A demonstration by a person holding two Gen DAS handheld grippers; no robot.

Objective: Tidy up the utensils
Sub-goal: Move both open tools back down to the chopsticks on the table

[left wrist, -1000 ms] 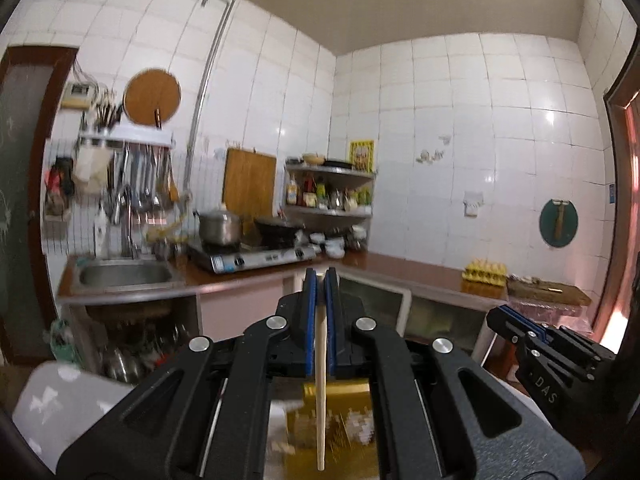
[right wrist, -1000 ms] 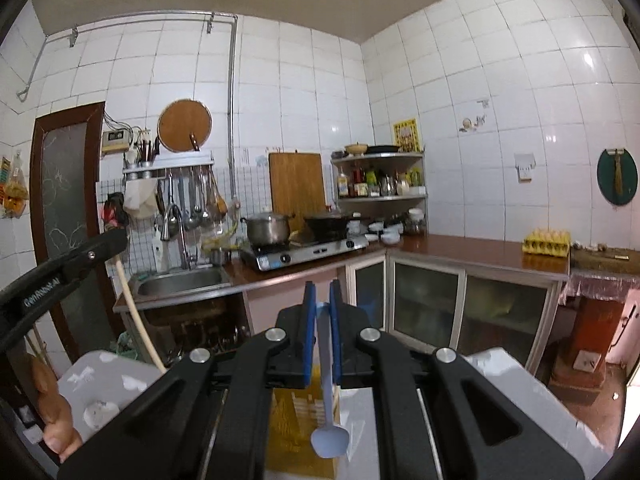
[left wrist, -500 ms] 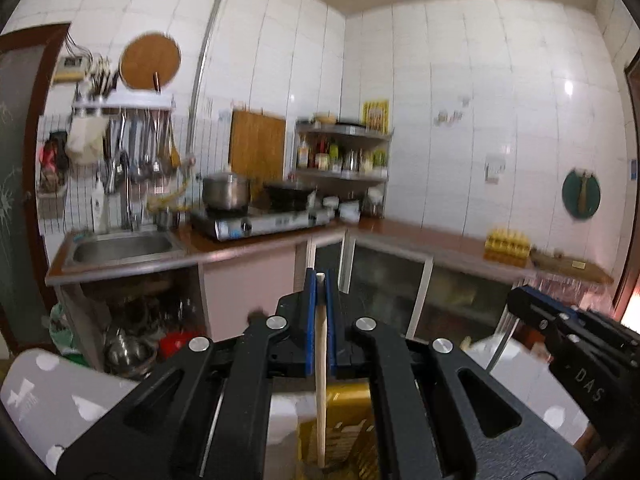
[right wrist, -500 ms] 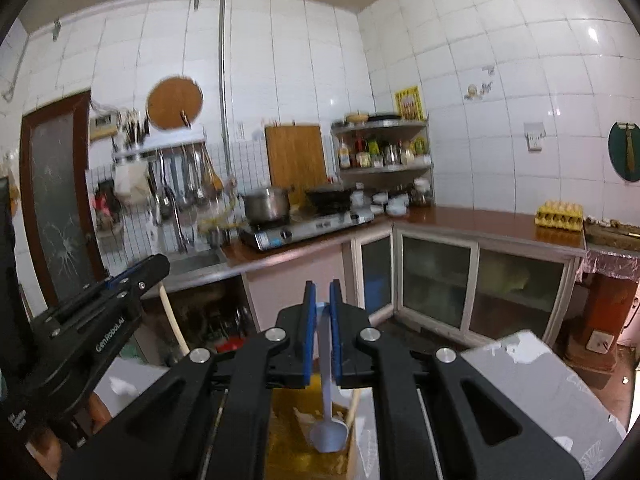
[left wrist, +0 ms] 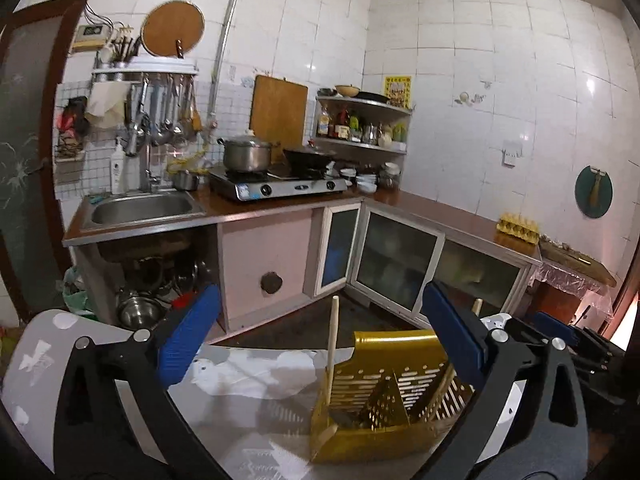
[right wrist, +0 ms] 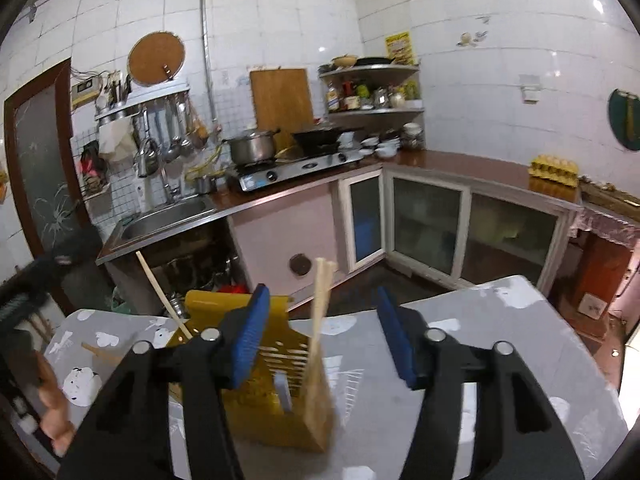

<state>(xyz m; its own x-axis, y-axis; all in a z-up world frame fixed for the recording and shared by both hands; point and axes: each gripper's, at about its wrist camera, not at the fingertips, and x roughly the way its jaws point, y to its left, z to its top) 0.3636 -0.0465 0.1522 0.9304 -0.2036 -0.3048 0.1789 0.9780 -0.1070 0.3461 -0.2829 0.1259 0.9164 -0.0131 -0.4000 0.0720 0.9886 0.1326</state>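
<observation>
Left gripper (left wrist: pixel 316 336): jaws have just been opening and stand spread wide; nothing pinched, blue pads clear of the wooden stick.
Wooden stick (left wrist: pixel 331 350): upright in the gold holder, between the left gripper's pads but touching neither (its lower end is hidden inside).
Gold holder (left wrist: pixel 384 408): perforated caddy standing on the worktop (left wrist: pixel 240 400), just ahead of and below both grippers.
Right gripper (right wrist: pixel 320 332): jaws have just been opening, now partly spread; pads not pressing on anything.
Pale utensil (right wrist: pixel 320 320): leaning in the holder's near compartment, between the right gripper's pads, free of them (blurred, so its kind cannot be told).
Second stick (right wrist: pixel 160 296): tilted leftward from the holder's far side.
</observation>
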